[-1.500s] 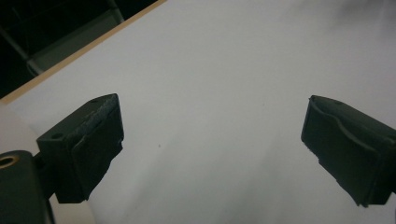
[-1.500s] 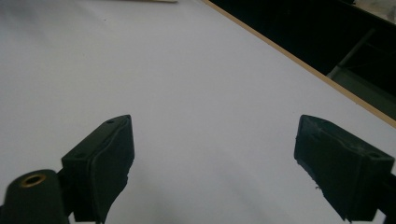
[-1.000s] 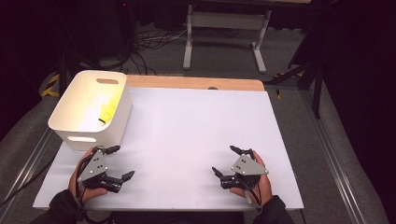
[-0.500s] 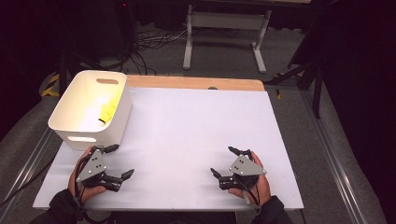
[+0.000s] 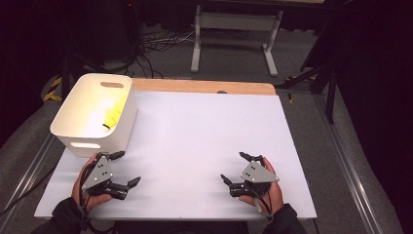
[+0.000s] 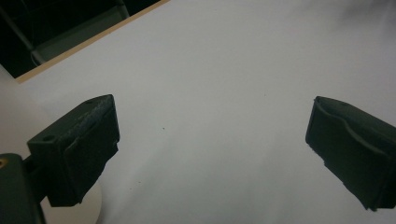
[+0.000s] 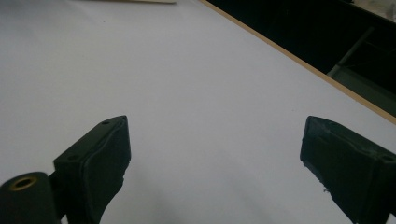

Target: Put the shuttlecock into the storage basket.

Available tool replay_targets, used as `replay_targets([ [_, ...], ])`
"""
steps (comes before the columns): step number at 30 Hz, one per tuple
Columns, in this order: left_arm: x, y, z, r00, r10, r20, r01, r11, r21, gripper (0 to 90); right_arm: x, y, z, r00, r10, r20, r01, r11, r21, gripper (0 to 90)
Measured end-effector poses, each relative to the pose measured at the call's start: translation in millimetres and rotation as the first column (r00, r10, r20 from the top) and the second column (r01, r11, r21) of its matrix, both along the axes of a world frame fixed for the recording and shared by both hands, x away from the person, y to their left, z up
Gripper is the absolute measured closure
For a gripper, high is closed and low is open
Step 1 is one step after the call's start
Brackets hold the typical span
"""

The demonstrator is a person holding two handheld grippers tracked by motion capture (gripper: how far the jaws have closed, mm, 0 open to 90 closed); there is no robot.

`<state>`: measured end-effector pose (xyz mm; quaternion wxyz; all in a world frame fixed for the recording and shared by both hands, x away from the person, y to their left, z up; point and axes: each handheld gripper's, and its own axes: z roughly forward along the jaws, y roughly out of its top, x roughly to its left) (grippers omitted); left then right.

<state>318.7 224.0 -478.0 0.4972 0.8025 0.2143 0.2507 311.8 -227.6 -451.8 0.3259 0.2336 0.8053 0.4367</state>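
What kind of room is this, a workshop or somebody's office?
Probably a lab or recording studio: a white-topped table stands among dark curtains, loose cables trail on the floor behind it, and a person's hands hold the left gripper and right gripper.

The high view is dim and soft, its surroundings sinking into near black while the white surface (image 5: 195, 146) catches even overhead light. Glare washes out the white bin (image 5: 92, 114). In both gripper views the jaws stand dark, slightly blurred.

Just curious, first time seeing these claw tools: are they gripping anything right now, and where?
Nothing is held. The left gripper and the right gripper both have open jaws over the bare white table.
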Motion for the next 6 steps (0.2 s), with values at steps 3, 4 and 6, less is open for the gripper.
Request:
replay_targets([
  [3,-0.2,-1.3,-0.6,1.0,-0.001,-0.002,0.001,1.0,0.006,3.6,0.3,-1.6,1.2,1.0,-0.006,0.003,0.006,0.9999,0.009,9.7],
  [4,-0.4,-1.9,-0.8,1.0,-0.003,0.002,0.003,1.0,0.007,3.6,0.1,-2.3,2.3,0.9999,-0.008,0.007,0.008,0.9999,0.013,9.6],
  [6,-0.1,-2.0,-0.7,1.0,-0.006,0.001,0.006,1.0,0.002,3.5,0.2,-2.4,2.4,0.9999,-0.008,0.007,0.008,0.9998,0.015,9.5],
])
